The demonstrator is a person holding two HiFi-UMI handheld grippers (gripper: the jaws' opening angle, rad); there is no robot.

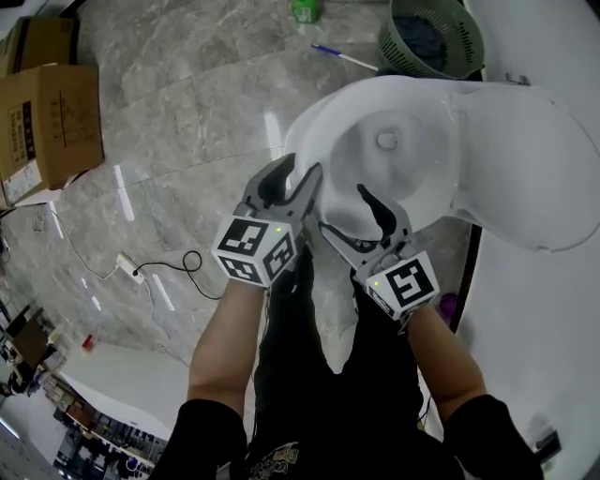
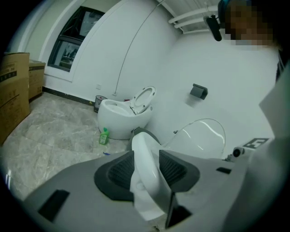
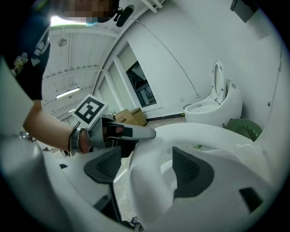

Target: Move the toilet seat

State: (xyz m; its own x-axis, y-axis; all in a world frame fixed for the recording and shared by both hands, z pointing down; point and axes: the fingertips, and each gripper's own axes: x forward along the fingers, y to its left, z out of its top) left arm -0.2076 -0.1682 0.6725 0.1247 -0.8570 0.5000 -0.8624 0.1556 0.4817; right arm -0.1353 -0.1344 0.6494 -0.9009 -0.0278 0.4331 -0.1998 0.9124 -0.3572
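Observation:
The white toilet seat point(image 1: 323, 131) lies over the bowl of a white toilet, and its lid point(image 1: 534, 159) stands raised to the right. My left gripper point(image 1: 295, 178) is at the seat's front left rim. In the left gripper view both pads press on the seat point(image 2: 146, 158), one from each side of the rim. My right gripper point(image 1: 384, 211) straddles the front rim a little further right. In the right gripper view the seat point(image 3: 154, 181) runs between its jaws, with a thin gap at the left pad point(image 3: 106, 165).
A green basket point(image 1: 431, 37), a green bottle point(image 1: 305, 9) and a blue-handled stick point(image 1: 342, 56) lie on the marble floor behind the toilet. Cardboard boxes point(image 1: 47, 122) stand at the left. A power strip with a black cable point(image 1: 131, 270) lies near my feet. A second toilet point(image 2: 124, 115) stands by the wall.

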